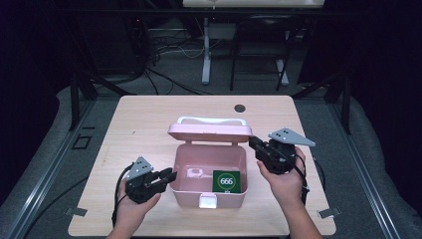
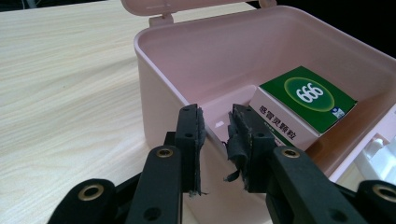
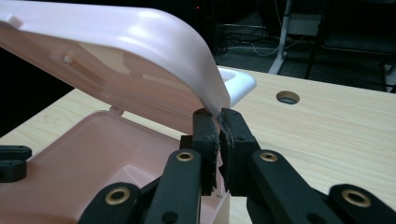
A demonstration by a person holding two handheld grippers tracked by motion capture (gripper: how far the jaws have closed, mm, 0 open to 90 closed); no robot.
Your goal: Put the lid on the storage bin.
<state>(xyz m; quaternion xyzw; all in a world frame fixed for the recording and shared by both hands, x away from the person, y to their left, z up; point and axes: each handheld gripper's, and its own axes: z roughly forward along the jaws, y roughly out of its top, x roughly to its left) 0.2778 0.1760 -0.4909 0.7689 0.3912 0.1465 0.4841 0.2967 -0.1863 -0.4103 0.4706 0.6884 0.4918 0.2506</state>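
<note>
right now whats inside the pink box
A green carton marked 666 lies at the right end of the pink box. The floor beside it looks bare. The carton covers the floor under it, and the front wall hides the near strip.

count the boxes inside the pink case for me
1: a green box marked 666 lies at the front right of the pink case, against its right wall. The case floor beside it looks bare, though the front wall hides a strip.

I see a pale wooden table (image 1: 144,119) with a cable hole (image 1: 240,108) at twelve o'clock, bearing an open pink box (image 1: 209,191) at its centre.
</note>
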